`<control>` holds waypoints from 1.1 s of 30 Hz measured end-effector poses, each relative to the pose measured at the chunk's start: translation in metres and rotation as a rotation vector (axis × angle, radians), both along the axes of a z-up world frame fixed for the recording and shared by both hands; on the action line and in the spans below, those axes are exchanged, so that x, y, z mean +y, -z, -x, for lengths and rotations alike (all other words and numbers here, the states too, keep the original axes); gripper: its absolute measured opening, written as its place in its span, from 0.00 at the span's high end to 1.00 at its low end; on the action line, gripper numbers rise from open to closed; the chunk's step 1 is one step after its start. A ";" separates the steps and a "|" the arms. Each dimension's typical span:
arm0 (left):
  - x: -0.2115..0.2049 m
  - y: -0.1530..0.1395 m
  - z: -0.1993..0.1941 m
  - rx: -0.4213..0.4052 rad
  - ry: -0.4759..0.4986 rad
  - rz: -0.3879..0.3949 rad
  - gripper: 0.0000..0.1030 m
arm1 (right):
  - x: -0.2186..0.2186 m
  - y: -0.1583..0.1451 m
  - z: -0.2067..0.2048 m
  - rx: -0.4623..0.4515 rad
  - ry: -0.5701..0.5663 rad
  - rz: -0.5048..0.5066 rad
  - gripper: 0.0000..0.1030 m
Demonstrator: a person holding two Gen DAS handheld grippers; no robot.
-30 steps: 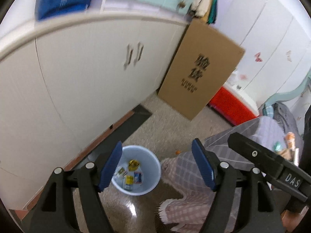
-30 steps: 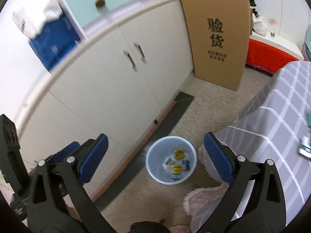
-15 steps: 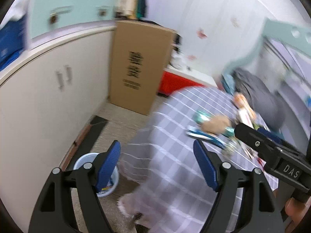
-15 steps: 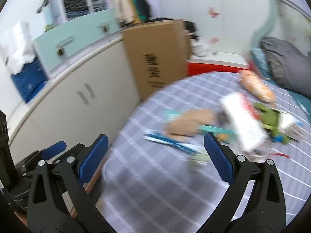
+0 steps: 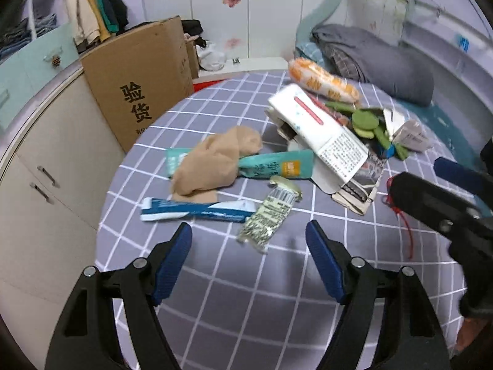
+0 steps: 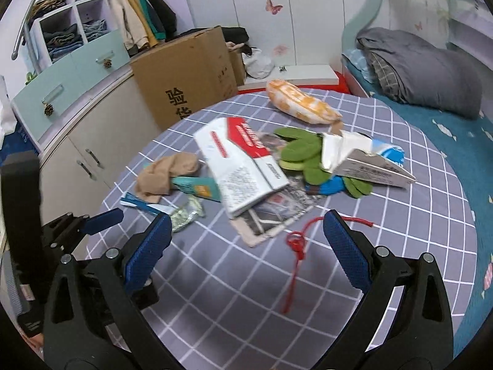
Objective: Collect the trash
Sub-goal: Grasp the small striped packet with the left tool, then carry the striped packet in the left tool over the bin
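Note:
Trash lies on a grey checked tablecloth (image 5: 234,293). A silvery foil wrapper (image 5: 268,212) lies just ahead of my open, empty left gripper (image 5: 248,240). Around it are a blue-white wrapper (image 5: 197,211), a teal tube (image 5: 271,165), a beige stocking (image 5: 212,160) and a white-red carton (image 5: 320,129). My right gripper (image 6: 246,231) is open and empty above a red string (image 6: 297,246). The carton (image 6: 240,160), green pieces (image 6: 305,154) and a torn white box (image 6: 363,160) lie beyond it. The bin is out of view.
A cardboard box (image 5: 138,83) leans on white cabinets (image 5: 46,191) at the left. An orange-white packet (image 6: 302,106) lies at the table's far side. A bed with grey bedding (image 6: 425,71) stands at the right.
Both grippers swung from the blue bin on the floor up and right to the table with the trash. Both stayed open and empty.

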State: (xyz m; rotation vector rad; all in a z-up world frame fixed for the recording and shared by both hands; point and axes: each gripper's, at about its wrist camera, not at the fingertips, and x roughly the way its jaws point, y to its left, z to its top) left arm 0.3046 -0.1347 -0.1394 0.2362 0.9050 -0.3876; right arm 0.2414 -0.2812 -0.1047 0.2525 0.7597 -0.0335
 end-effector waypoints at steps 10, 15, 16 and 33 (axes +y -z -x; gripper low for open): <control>-0.030 0.017 -0.011 0.050 0.042 -0.042 0.79 | -0.010 0.015 -0.007 0.024 0.001 -0.025 0.07; -0.026 0.003 0.003 -0.005 0.087 0.031 0.85 | -0.010 0.011 -0.004 0.016 0.004 -0.028 0.06; -0.024 -0.001 0.006 -0.015 0.088 0.047 0.85 | -0.010 0.009 -0.004 0.011 0.003 -0.031 0.06; 0.136 -0.043 0.007 -0.081 -0.232 0.220 0.85 | 0.097 0.010 -0.055 0.064 -0.265 0.118 0.19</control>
